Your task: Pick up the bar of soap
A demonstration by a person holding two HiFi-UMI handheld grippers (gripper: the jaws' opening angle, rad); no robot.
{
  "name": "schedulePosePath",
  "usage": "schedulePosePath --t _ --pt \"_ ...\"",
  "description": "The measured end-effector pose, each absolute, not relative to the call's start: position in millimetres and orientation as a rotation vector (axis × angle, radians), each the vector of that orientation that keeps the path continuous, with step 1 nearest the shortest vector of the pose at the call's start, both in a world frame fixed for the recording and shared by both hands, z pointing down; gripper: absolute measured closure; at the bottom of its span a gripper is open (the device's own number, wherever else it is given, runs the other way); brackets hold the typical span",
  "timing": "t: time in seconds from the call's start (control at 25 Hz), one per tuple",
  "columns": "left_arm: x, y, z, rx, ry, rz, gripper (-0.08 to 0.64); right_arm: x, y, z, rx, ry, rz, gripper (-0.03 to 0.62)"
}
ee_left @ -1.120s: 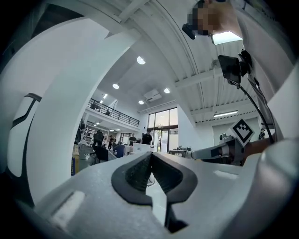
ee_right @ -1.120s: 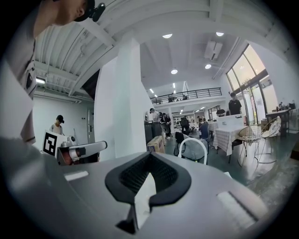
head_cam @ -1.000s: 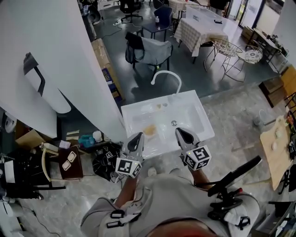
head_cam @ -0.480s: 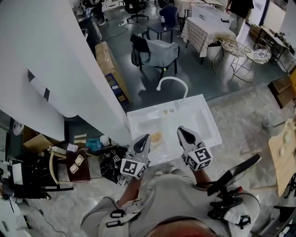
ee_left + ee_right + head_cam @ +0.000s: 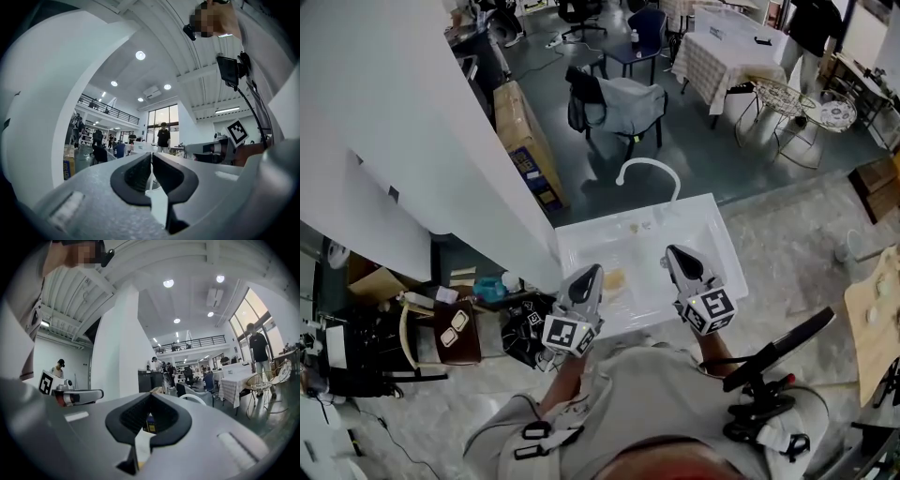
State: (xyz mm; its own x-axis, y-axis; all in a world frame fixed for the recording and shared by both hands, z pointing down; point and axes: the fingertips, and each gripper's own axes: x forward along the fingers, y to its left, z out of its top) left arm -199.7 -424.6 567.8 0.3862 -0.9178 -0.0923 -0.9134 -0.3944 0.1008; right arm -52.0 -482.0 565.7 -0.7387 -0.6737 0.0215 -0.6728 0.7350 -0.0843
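Note:
A tan bar of soap (image 5: 614, 278) lies in the left part of the white sink (image 5: 712, 234), below the curved white faucet (image 5: 652, 169). My left gripper (image 5: 591, 270) hovers over the sink's near left edge, just left of the soap, jaws shut and empty. My right gripper (image 5: 672, 251) hangs over the basin's near right part, also shut with nothing held. In the left gripper view the left gripper (image 5: 151, 154) shows its pads meeting. The right gripper (image 5: 151, 394) looks the same in the right gripper view. Both point level, over the sink, so the soap is hidden in both.
A curved white partition (image 5: 412, 141) rises at the sink's left. Behind it are a cardboard box (image 5: 525, 141), a chair with a grey jacket (image 5: 619, 103) and a table with a checked cloth (image 5: 722, 47). Floor clutter (image 5: 441, 319) lies lower left, a black stand (image 5: 769, 361) lower right.
Both grippers have moved forward over the sink's near edge, staying shut. The soap now lies close beside the left gripper's tip. A person at the far tables has walked rightward.

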Motion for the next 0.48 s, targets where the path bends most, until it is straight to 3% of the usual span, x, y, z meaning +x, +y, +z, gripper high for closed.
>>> schedulePosePath --t 0.04,0.08,0.16,0.2,0.48 --pt "-200.0 -427.4 569.4 2.573 -1.725 -0.206 0.545 -51.6 -481.9 568.3 -1.126 2.922 -0.144 0.589" --pt "-202.1 -430.8 570.2 2.549 -1.758 -0.210 0.463 -50.5 -482.6 570.8 -1.127 2.925 -0.152 0.589" --pt "-206.7 -436.2 570.1 2.506 -1.828 -0.220 0.167 -46.2 -484.9 573.5 -1.138 2.922 -0.163 0.589" --pt "-207.0 -436.9 570.0 2.497 -1.848 -0.215 0.121 -43.4 -485.8 573.6 -1.146 2.918 -0.164 0.589" --pt "-197.0 -445.1 576.6 2.549 -1.811 -0.115 0.124 -27.6 -493.6 562.6 -1.184 2.876 -0.135 0.589"
